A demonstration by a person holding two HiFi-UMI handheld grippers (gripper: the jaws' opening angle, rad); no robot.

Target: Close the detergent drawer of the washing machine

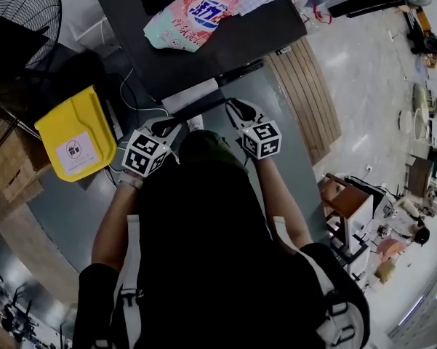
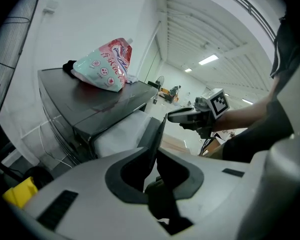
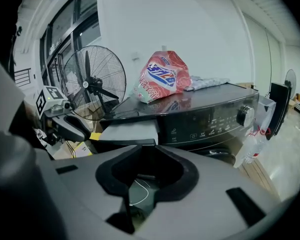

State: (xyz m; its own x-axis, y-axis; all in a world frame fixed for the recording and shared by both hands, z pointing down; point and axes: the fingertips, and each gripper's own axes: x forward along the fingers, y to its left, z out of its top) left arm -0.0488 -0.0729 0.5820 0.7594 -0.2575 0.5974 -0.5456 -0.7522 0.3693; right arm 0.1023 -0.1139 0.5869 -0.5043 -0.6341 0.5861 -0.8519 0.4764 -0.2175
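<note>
The dark washing machine (image 1: 225,42) stands ahead of me with its detergent drawer (image 1: 187,97) pulled out, white on top with a dark front panel (image 2: 152,134). My left gripper (image 1: 167,126) is at the left end of that panel. In the left gripper view the panel's thin edge runs into the narrow slit between the jaws (image 2: 157,154), with the pads close on both sides. My right gripper (image 1: 236,107) is at the drawer's right end. In the right gripper view its jaws (image 3: 147,171) stand apart just below the drawer front (image 3: 125,145), with only floor and a white cable between them.
A pink and white detergent bag (image 1: 193,17) and a cloth (image 3: 207,82) lie on the machine's top. A yellow container (image 1: 73,133) and a standing fan (image 3: 92,86) are to the left. A plastic bottle (image 3: 254,134) hangs at the machine's right, above wooden slats (image 1: 305,93).
</note>
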